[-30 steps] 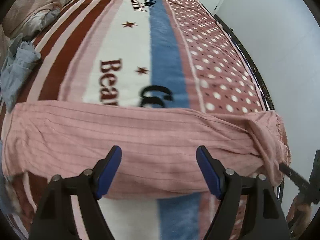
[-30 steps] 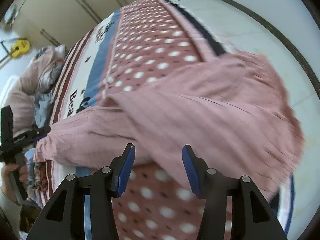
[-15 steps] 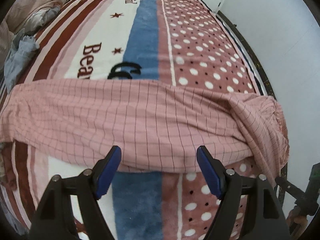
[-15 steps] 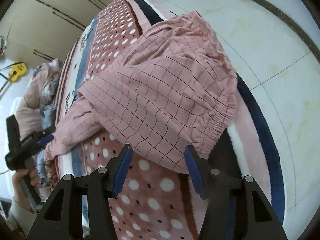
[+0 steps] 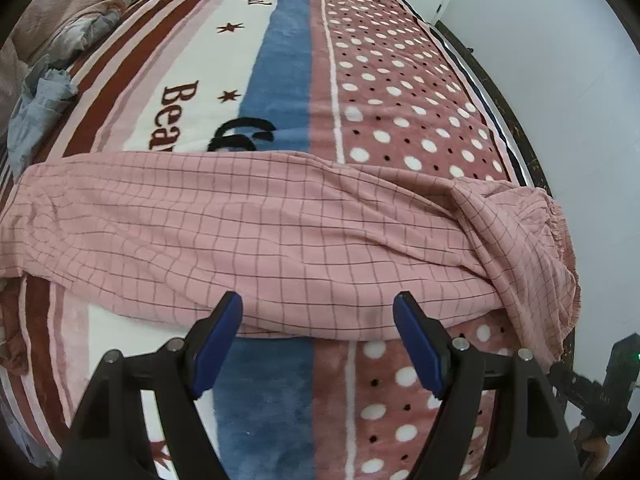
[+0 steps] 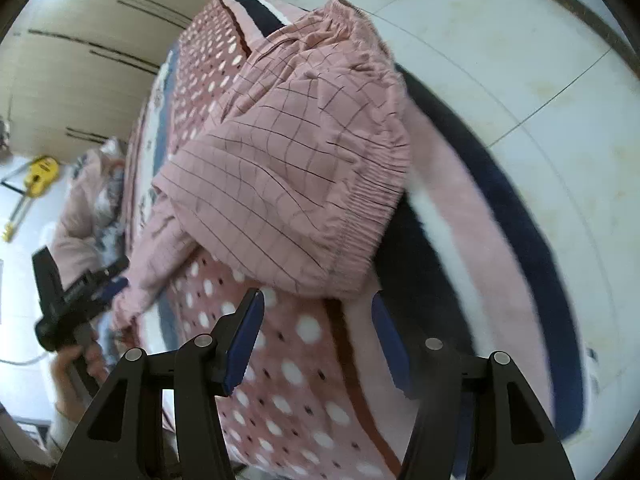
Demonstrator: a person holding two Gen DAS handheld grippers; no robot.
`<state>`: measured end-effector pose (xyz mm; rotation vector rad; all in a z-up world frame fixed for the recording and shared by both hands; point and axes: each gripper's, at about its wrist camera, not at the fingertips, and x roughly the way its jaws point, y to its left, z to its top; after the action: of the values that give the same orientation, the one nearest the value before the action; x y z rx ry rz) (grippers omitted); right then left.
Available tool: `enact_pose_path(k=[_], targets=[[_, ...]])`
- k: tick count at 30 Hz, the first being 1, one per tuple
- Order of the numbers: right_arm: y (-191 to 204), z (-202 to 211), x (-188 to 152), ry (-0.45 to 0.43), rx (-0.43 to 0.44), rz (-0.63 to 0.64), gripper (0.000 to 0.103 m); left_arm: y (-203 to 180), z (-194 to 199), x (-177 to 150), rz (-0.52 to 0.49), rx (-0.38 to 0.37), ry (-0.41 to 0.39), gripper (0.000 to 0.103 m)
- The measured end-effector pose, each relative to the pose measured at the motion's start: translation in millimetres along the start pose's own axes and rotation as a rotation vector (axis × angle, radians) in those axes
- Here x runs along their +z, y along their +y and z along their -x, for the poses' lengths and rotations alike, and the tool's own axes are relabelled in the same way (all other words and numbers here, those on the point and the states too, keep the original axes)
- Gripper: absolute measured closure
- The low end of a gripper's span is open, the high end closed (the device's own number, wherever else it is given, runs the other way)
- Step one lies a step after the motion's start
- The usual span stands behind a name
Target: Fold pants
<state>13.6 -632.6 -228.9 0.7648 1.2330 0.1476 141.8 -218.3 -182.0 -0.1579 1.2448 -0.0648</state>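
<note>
Nearest in the left wrist view: left gripper point(image 5: 318, 334), blue-padded jaws spread wide and holding nothing, tips at the near edge of the pants point(image 5: 280, 236) without a grip on them. Just beyond: pink fabric with a thin dark grid, laid crosswise over the blanket point(image 5: 280, 80), stretched from 9 o'clock to 3 o'clock, mostly flat with soft wrinkles, bunched and rumpled toward 3 o'clock where the gathered waistband droops over the bed's edge. Farther, toward 12 o'clock: blanket stripes, blue band, white dots, dark lettering. At 10 o'clock, a heap of bedding point(image 5: 60, 20).

Nearest in the right wrist view: right gripper point(image 6: 318, 338), jaws likewise released and empty, just short of the waistband. Beyond it, toward 12 o'clock: elastic waist end of the pants point(image 6: 296, 168), folded over itself, puckered along the hem. At 9 o'clock, the other gripper in hand; past it, a yellow guitar point(image 6: 38, 174).
</note>
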Motion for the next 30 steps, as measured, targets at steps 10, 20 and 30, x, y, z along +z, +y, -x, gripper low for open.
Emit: enact_pose_path(k=[10,20,30], targets=[[20.4,0.3,25.2,-0.088,0.03,0.033,0.089,16.1,-0.6,-0.8,0.023,0.016,-0.001,0.029],[66.8,40.6,109.0,-0.232,-0.021,0.228,0.089,20.5,14.0,32.5,0.021,0.032,-0.033,0.029],[69.5,46.8,192.1,-0.303,-0.119,0.28,0.09,13.2,5.3,78.5,0.081,0.065,-0.043,0.029]])
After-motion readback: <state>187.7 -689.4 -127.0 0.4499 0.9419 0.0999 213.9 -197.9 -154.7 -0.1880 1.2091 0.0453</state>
